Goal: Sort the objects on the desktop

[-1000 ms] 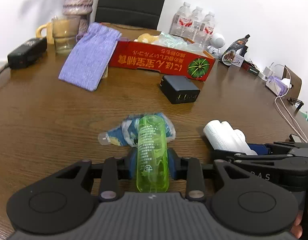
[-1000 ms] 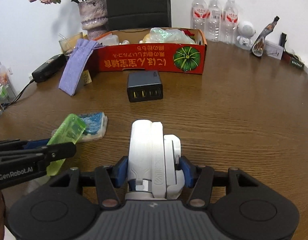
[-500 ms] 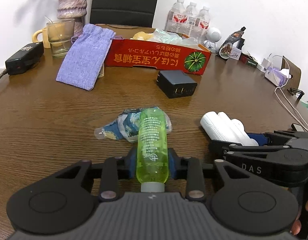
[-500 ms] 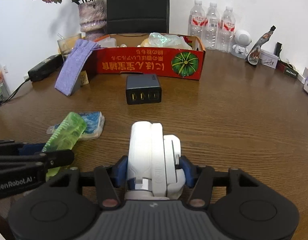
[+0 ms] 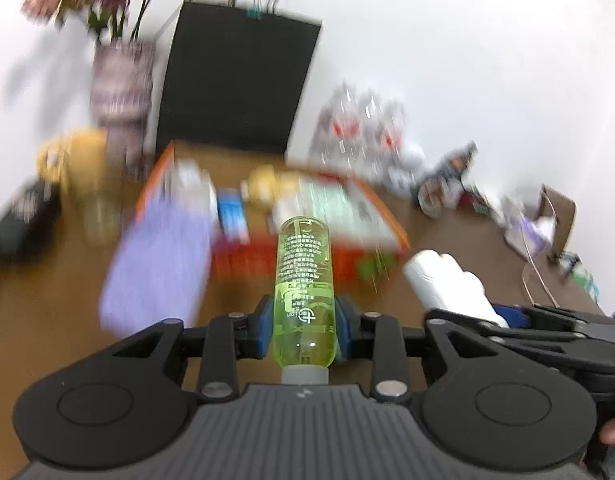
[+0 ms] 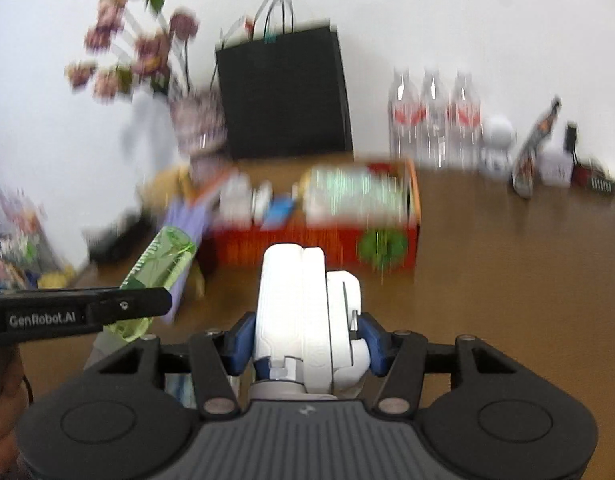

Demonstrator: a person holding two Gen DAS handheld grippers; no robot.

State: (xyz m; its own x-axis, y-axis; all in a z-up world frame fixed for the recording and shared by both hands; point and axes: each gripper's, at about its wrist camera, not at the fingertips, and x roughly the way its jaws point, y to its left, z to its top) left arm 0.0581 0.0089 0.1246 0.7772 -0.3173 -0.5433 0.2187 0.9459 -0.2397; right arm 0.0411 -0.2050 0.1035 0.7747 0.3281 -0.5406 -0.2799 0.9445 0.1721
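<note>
My left gripper [image 5: 304, 330] is shut on a clear green bottle [image 5: 304, 280], which points forward at the red cardboard box [image 5: 347, 260]. The same green bottle [image 6: 157, 264] shows at the left of the right wrist view. My right gripper [image 6: 303, 340] is shut on a white plastic device [image 6: 303, 312], and that white device [image 5: 447, 284] appears at the right of the left wrist view. Both held items hang above the wooden table [image 6: 507, 280], just short of the red box [image 6: 315, 240], which holds several items. The background is motion-blurred.
A purple cloth pouch [image 5: 159, 268] leans on the box's left end. Behind stand a black paper bag [image 6: 283, 92], a flower vase [image 6: 195, 120], three water bottles [image 6: 431, 116], a small white robot figure [image 6: 497, 140] and a glass [image 5: 95, 208]. Cables and small boxes [image 5: 539, 224] lie at the right.
Both grippers have risen and moved forward toward the red box with their loads. The blue packet and the black charger have dropped out of view.
</note>
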